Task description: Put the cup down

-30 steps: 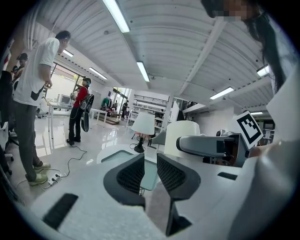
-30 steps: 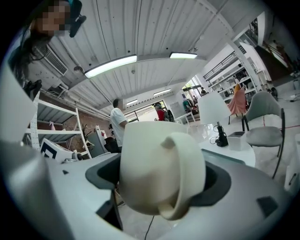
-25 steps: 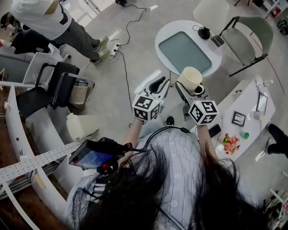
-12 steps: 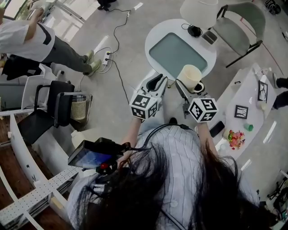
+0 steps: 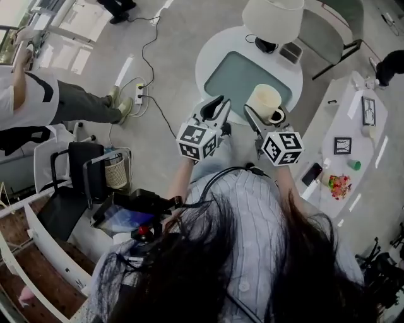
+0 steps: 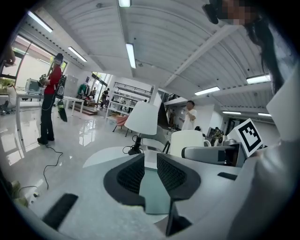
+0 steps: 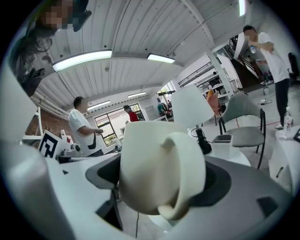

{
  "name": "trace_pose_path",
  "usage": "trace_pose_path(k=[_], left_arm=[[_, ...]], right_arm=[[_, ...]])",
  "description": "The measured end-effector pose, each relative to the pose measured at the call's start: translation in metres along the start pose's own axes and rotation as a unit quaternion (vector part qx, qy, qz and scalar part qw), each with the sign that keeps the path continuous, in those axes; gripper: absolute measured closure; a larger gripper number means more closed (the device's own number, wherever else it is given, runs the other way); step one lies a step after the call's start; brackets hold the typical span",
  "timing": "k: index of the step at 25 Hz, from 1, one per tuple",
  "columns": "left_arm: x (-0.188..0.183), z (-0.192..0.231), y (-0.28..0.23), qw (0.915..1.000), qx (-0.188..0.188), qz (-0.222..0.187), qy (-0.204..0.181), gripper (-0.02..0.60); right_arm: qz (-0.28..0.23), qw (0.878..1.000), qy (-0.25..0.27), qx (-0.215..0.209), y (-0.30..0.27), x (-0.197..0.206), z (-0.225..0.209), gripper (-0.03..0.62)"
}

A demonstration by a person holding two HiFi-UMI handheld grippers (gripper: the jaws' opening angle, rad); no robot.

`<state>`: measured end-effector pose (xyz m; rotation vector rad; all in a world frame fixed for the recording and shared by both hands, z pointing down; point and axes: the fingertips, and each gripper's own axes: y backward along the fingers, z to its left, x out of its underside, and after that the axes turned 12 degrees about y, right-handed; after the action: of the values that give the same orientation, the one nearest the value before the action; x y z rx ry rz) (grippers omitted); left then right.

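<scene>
Over the round table (image 5: 235, 74) near a lamp (image 5: 273, 19), right gripper (image 5: 267, 117) fingers clamp the cup (image 5: 262, 99); left gripper (image 5: 214, 108) fingers gape narrowly.

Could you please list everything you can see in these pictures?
table: one, white with grey-green inset, ahead
cup: one, cream, held near the table
lamp: one, white shade, table's far side
chair: one, grey-green, beyond the table
side table: one, white, at right
basket: one, pale, floor at left
bystander: one, white top, far left
left gripper: one, white, fingers slightly apart, empty
right gripper: one, white, fingers closed on the cup
</scene>
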<state>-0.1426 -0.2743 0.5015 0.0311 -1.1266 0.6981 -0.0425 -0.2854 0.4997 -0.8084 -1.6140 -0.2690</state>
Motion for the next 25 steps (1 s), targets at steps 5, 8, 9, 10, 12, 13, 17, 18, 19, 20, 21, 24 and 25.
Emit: trace_pose_path(k=[5,8,9,10,12,13,17,18,19,20,21,24,25], left_arm=[[-0.005,0.022,-0.024,0.999,0.026,0.034,-0.011,0.488],[-0.008,0.033,-0.037,0.9979,0.039,0.05,-0.012,0.488],[-0.008,0.035,-0.041,0.9974,0.043,0.056,-0.012,0.488],[-0.008,0.038,-0.045,0.997,0.047,0.061,-0.013,0.489],[-0.006,0.044,-0.051,0.996,0.053,0.071,-0.013,0.489],[-0.005,0.046,-0.054,0.9955,0.056,0.076,-0.014,0.489],[-0.001,0.054,-0.061,0.9934,0.066,0.092,-0.017,0.489],[0.0,0.056,-0.062,0.9931,0.067,0.095,-0.017,0.488],[0.001,0.059,-0.064,0.9928,0.068,0.097,-0.017,0.488],[0.001,0.061,-0.065,0.9926,0.069,0.099,-0.017,0.489],[0.002,0.063,-0.067,0.9924,0.069,0.1,-0.016,0.489],[0.003,0.069,-0.072,0.9921,0.068,0.104,-0.014,0.488],[0.004,0.071,-0.074,0.9919,0.068,0.106,-0.014,0.488]], right_arm=[[0.015,0.999,-0.012,0.036,-0.025,0.009,-0.014,0.192],[0.025,0.998,-0.017,0.052,-0.038,0.016,-0.02,0.192],[0.029,0.998,-0.019,0.057,-0.041,0.02,-0.022,0.193],[0.034,0.997,-0.02,0.061,-0.045,0.024,-0.024,0.192],[0.044,0.996,-0.021,0.068,-0.053,0.033,-0.028,0.192],[0.049,0.996,-0.02,0.071,-0.057,0.038,-0.03,0.193],[0.064,0.995,-0.014,0.081,-0.076,0.053,-0.037,0.193],[0.067,0.994,-0.013,0.083,-0.081,0.057,-0.039,0.192],[0.07,0.994,-0.011,0.084,-0.086,0.06,-0.042,0.192],[0.073,0.994,-0.01,0.086,-0.09,0.063,-0.044,0.192],[0.076,0.993,-0.008,0.087,-0.095,0.066,-0.047,0.192],[0.087,0.992,-0.002,0.089,-0.109,0.075,-0.055,0.193],[0.091,0.992,0.001,0.089,-0.114,0.078,-0.058,0.192]])
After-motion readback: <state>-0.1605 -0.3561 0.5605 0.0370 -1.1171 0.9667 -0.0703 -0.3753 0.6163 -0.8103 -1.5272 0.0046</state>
